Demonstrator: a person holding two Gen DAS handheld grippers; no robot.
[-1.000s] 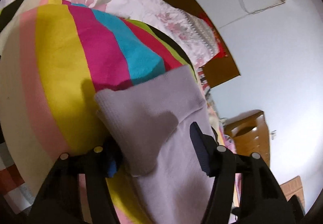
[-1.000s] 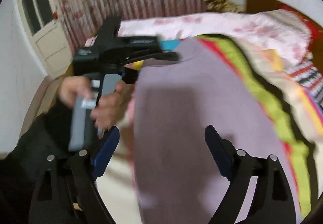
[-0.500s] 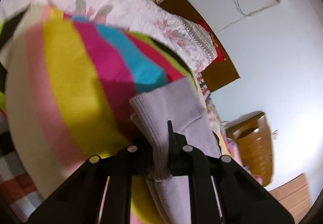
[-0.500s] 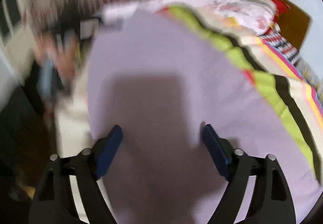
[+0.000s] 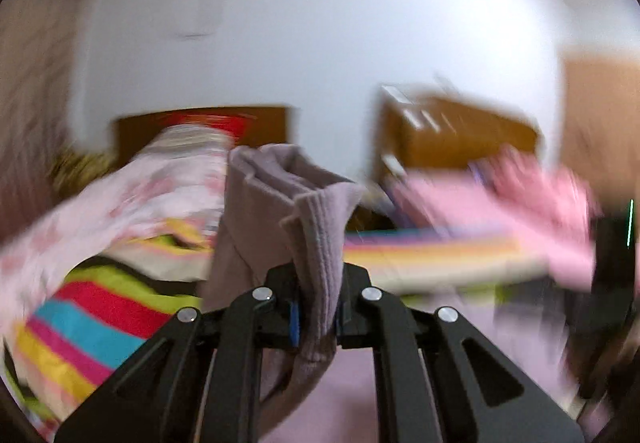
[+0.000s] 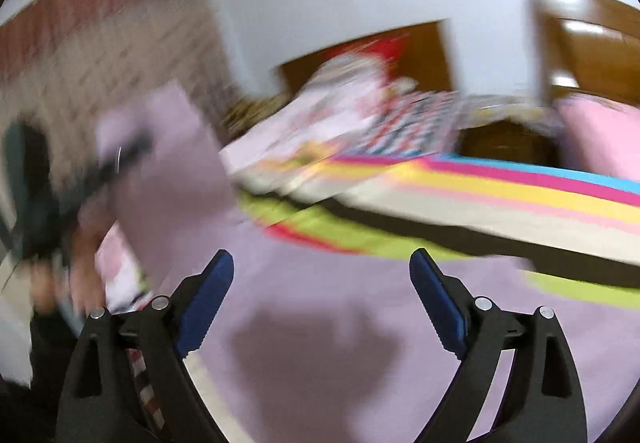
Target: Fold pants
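The pale lilac pants [image 6: 360,343] lie spread on a striped blanket [image 6: 500,203] on the bed. My left gripper [image 5: 316,315] is shut on a bunched edge of the pants [image 5: 280,203] and holds it raised above the bed. In the right wrist view that lifted part [image 6: 168,163] hangs at the left below the left gripper [image 6: 80,179]. My right gripper [image 6: 320,283] is open and empty, just above the flat pants. Both views are motion-blurred.
A pink floral quilt [image 5: 100,211] lies at the bed's far side. A wooden headboard [image 5: 200,123] and a wooden cabinet [image 5: 460,131] stand against the white wall. Pink cloth [image 5: 500,203] lies at the right. Curtains [image 6: 100,63] hang at the left.
My left gripper has closed on the pants' edge and lifted it up off the blanket, swinging towards the wall. My right gripper has stayed open and turned to the right over the pants.
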